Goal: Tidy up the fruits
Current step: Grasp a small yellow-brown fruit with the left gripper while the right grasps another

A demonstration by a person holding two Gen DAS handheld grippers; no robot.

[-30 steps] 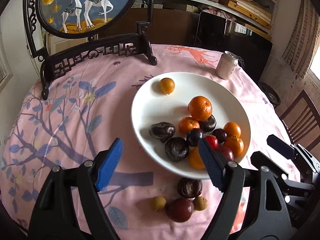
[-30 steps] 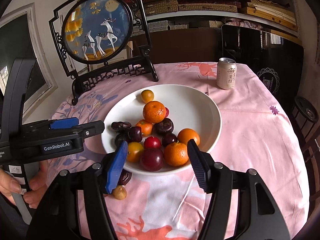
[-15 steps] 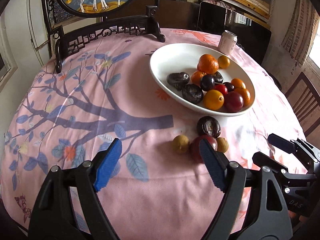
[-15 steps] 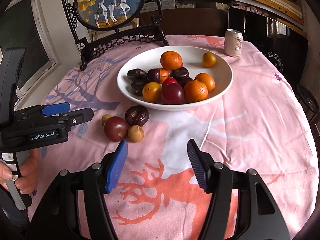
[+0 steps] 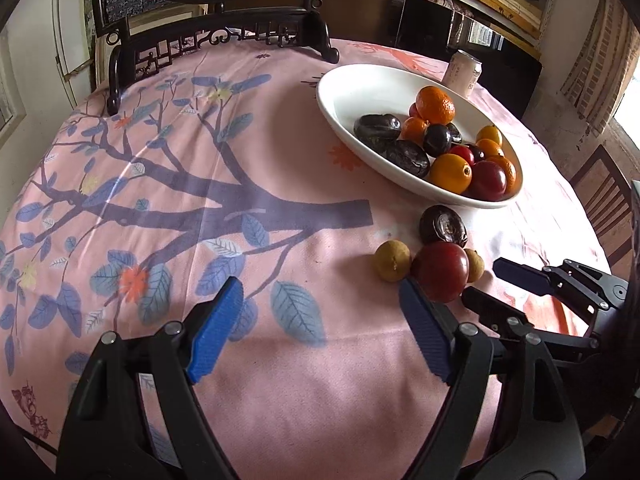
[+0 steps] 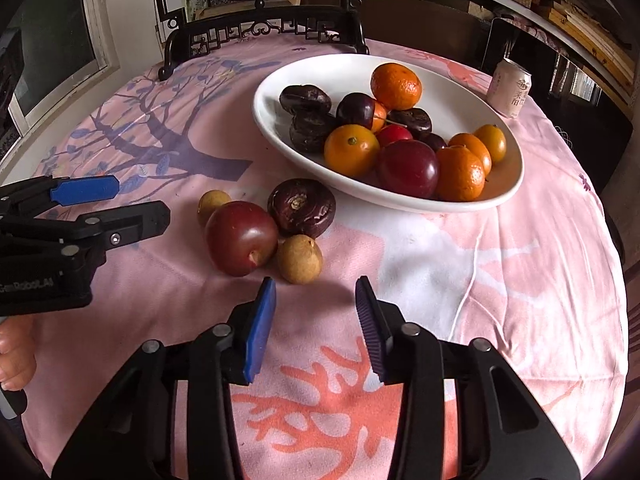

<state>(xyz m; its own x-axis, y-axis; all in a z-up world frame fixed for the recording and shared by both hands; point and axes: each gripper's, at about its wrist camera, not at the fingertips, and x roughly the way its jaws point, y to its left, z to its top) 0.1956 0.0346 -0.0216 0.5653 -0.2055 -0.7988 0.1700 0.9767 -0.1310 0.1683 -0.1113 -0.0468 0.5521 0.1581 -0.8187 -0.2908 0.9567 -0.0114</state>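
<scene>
White bowl [image 6: 508, 188] of oranges [image 6: 396, 85] and plums [image 6: 408, 168], pink tablecloth [image 6: 500, 280]

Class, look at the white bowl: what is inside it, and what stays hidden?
The bowl holds oranges, red plums and dark wrinkled fruits, heaped together. Anything beneath the heap is covered.

Each camera rides on its own tongs and looks steeply down, close over the pink-clothed worktop [image 5: 280, 360]. The left view faces the white bowl [image 5: 352, 92] at two o'clock; the right view has it at twelve. Both share the bowl, the loose fruit cluster [image 6: 260, 232] and the drink can [image 6: 510, 88] (each also catches the other tongs at its edge).
</scene>
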